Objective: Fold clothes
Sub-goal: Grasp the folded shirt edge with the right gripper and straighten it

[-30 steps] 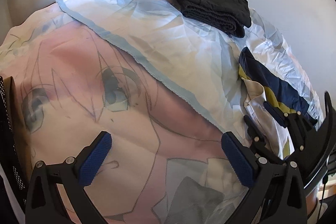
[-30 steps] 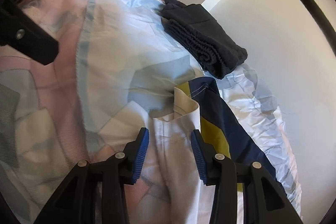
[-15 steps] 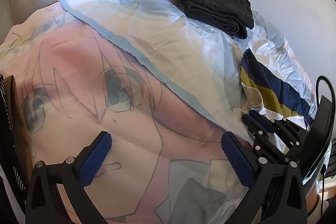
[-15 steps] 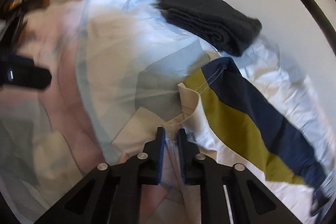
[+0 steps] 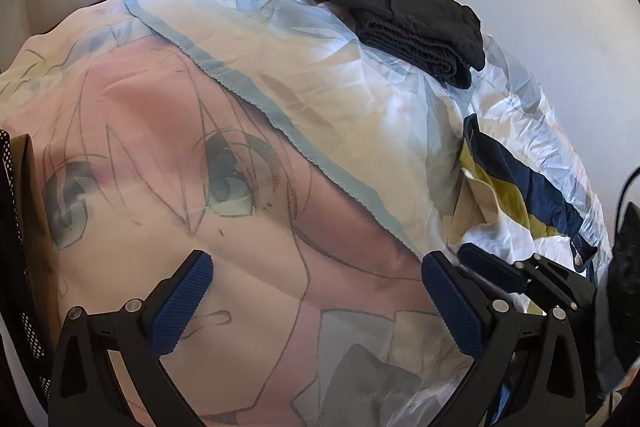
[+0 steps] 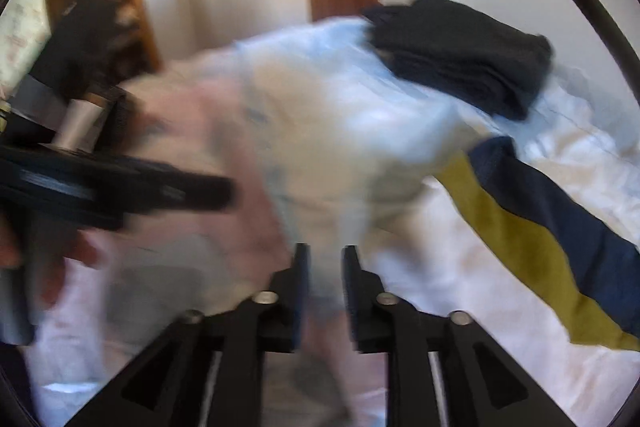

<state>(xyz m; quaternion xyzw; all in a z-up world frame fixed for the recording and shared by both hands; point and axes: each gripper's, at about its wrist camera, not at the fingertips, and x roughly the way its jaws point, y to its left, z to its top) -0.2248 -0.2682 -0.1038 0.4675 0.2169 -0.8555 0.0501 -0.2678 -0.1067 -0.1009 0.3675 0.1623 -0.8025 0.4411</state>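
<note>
Bed (image 5: 360,99) with printed cover, white wall behind; garment (image 6: 520,227) lying on it to the right, near a folded dark stack (image 5: 412,19).
Item: light, limp cloth, cream body with navy and olive bands, rumpled; likely slides on the slick cover, best pinched at a cream hem corner. Left claw (image 5: 316,301) spread wide, empty. Right claw (image 6: 325,283) has just been opening, jaws partly apart, nothing visibly pinched.
</note>
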